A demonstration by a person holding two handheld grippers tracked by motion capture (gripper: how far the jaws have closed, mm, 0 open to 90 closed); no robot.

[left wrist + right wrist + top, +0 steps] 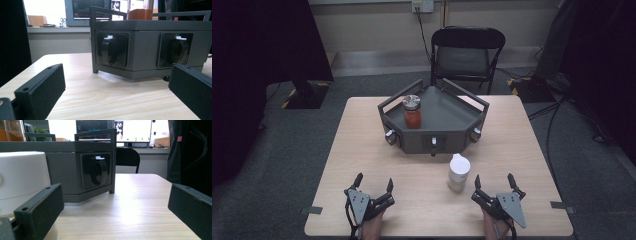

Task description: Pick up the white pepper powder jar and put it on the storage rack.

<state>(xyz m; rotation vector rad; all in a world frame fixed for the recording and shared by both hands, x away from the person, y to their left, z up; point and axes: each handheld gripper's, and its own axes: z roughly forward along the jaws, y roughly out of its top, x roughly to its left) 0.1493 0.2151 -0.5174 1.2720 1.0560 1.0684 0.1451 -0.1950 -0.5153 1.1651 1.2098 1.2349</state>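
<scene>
A dark grey angular tray (447, 117) with knobs on its front faces stands at the middle back of the wooden table (362, 150). Inside it, at the left, stands a glass jar (412, 112) of red-orange contents with a metal lid. A white bottle (458, 172) stands on the table in front of the tray. My left gripper (373, 181) rests open near the front edge, left of centre, facing the tray (150, 45). My right gripper (494, 181) is open just right of the white bottle (22, 180), which sits beside its left jaw.
A black folding chair (467, 52) stands behind the table. Cables run over the floor at the right. Monitors and a counter show in the background of both gripper views. Bare table lies left and right of the tray.
</scene>
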